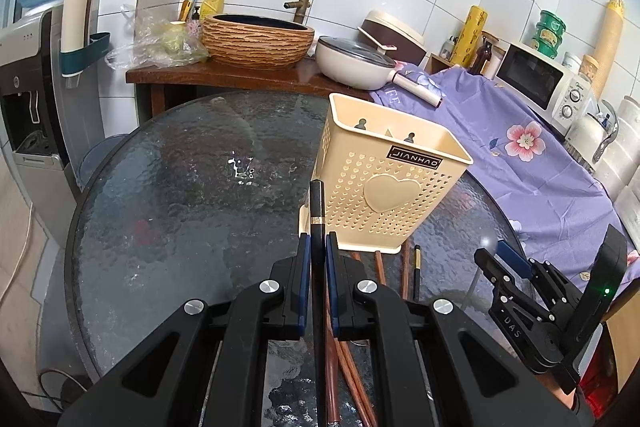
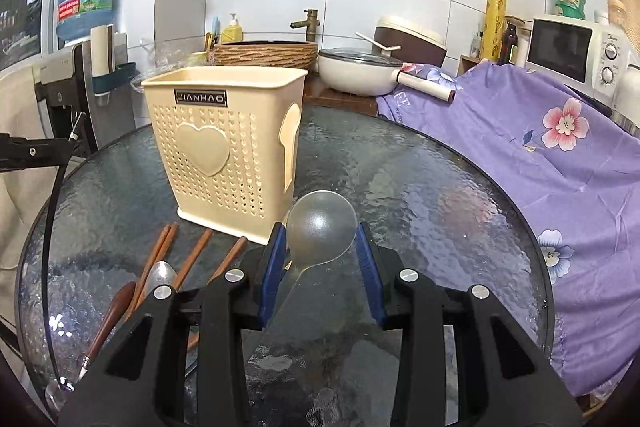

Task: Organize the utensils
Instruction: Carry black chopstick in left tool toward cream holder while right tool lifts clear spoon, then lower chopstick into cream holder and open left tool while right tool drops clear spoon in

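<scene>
A cream perforated utensil holder (image 1: 384, 183) (image 2: 224, 147) stands upright on the round glass table (image 1: 180, 187). My left gripper (image 1: 318, 251) is shut on a black chopstick with a gold band (image 1: 317, 203); its tip points up beside the holder's left corner. My right gripper (image 2: 322, 247) is shut on the bowl of a clear plastic spoon (image 2: 322, 227), held above the table just right of the holder. In the left wrist view the right gripper (image 1: 496, 253) is low at the right. Brown chopsticks (image 2: 160, 251) (image 1: 380, 267), a metal spoon (image 2: 160, 277) and a wooden spoon (image 2: 116, 303) lie in front of the holder.
A second black chopstick (image 1: 417, 267) lies among the brown ones. A purple floral cloth (image 2: 540, 155) drapes the counter at the right, near a microwave (image 2: 576, 47). Behind the table are a white pan (image 2: 360, 71), a woven basin (image 1: 256, 39) and a water dispenser (image 1: 36, 87).
</scene>
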A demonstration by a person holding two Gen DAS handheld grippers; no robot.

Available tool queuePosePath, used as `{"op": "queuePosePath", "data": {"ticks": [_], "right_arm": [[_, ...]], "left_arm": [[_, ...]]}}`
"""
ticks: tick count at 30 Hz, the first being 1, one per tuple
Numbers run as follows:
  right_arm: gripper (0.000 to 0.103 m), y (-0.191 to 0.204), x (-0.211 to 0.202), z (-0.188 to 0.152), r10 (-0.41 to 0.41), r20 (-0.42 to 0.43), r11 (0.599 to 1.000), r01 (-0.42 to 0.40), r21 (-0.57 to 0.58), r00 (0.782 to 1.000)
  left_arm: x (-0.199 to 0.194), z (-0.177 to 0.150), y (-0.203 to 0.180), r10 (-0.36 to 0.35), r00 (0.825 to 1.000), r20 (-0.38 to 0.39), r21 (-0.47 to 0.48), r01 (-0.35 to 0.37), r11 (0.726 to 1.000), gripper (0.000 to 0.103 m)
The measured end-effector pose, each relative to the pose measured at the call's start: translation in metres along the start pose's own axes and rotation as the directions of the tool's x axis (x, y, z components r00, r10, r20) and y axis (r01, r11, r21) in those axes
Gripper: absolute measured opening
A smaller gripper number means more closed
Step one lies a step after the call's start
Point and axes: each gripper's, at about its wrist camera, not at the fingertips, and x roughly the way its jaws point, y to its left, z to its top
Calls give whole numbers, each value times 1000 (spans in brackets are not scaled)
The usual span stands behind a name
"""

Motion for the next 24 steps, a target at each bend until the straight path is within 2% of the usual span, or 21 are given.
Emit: {"op": "queuePosePath", "data": {"ticks": [11,24], "right_arm": [[36,4,-30,12,15,82,1000,-13,-16,997],[36,9,-42,21,21,113,999,-18,-30,993]], "left_arm": [[-20,6,-4,-19,999,49,7,19,1000,7],[-40,15,-12,-45,993,110,34,42,999,7]]}}
